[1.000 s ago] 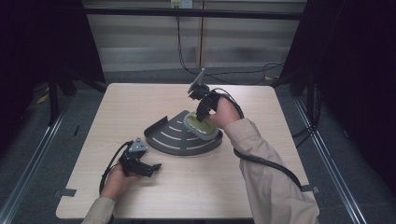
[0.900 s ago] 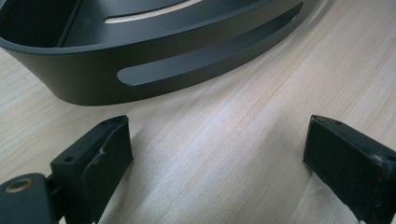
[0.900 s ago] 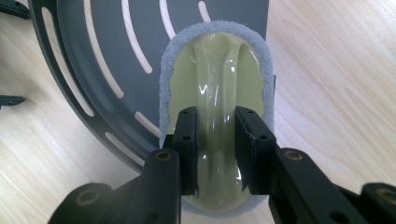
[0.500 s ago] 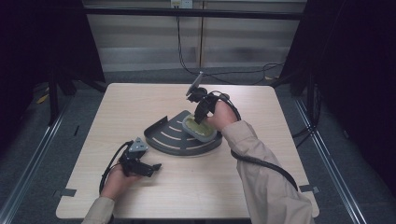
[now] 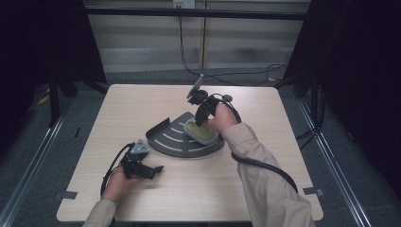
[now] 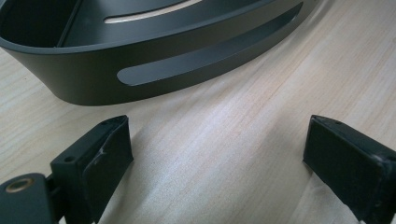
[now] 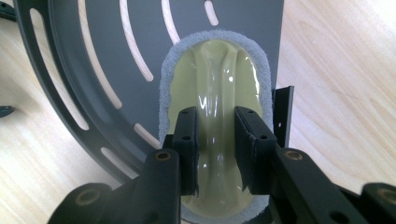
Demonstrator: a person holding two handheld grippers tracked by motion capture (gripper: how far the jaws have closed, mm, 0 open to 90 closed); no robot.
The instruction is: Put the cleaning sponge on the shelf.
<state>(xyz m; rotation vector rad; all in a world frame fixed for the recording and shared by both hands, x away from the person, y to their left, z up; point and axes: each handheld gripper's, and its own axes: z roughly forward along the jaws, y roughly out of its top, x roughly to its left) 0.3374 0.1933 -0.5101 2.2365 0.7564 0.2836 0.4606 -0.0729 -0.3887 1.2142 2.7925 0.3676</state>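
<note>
Right claw (image 7: 215,149), clenched on the sponge's (image 7: 215,100) raised handle, had shifted it slightly nearer inside the dark rack (image 5: 176,139) mid-worktop (image 5: 118,109), suggesting placement was nearly done; left claw (image 6: 219,163) rested released, idle.

A light wooden table (image 5: 265,198) is seen, on which a dark grey slotted quarter-round tray (image 5: 175,142) is set near the middle. The left gripper (image 5: 153,170) is rested on the tabletop just beside the tray's curved wall.
</note>
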